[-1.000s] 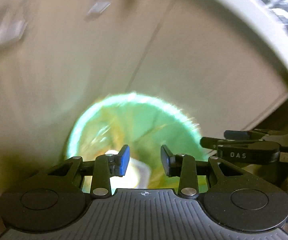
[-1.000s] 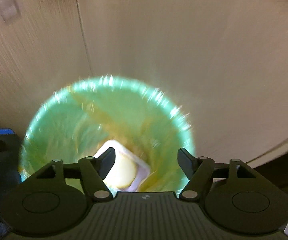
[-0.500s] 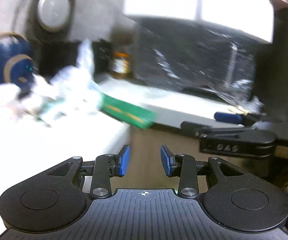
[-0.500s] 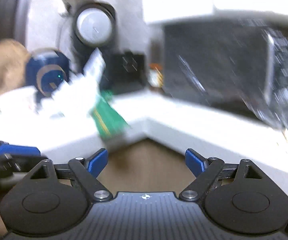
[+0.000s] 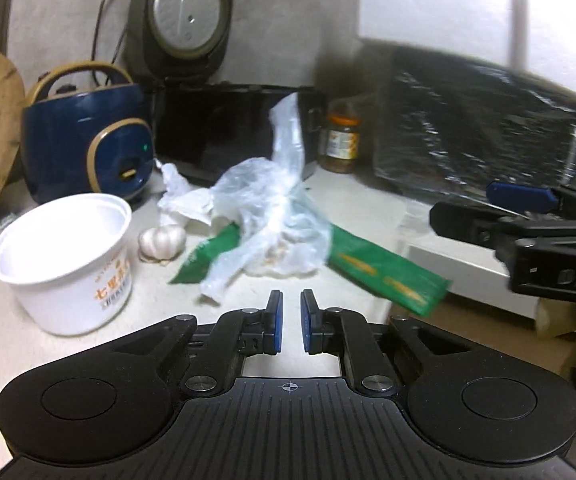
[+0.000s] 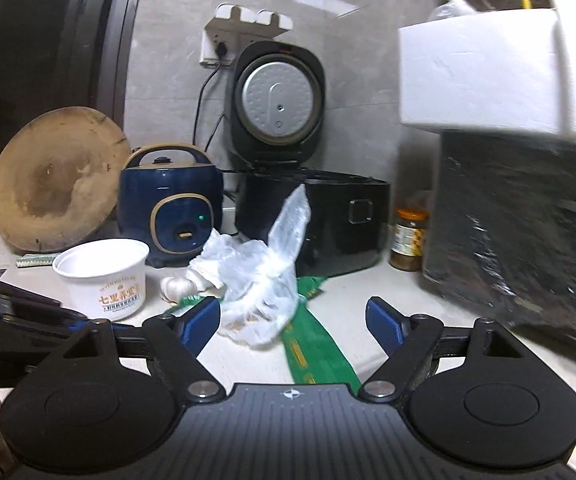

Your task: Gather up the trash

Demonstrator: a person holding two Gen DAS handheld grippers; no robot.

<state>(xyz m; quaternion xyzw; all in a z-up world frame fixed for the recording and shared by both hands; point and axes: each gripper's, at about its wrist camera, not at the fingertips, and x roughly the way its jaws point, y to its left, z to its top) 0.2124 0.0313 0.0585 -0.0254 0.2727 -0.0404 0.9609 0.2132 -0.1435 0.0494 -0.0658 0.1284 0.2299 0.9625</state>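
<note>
Plastic bag (image 6: 257, 292) lies seemingly just beyond right fingers (image 6: 199, 322).

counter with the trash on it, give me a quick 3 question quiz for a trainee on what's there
1. True or false: the white tub on the counter stands upright with nothing visible inside.
2. What lies on top of the green wrapper? A) clear plastic bag B) garlic bulb C) jar
3. Fill in: the left gripper is ___, while the right gripper is open.

Key
1. True.
2. A, the clear plastic bag; the garlic bulb sits beside it, the jar further back.
3. Shut, with nothing between the jaws.
</note>
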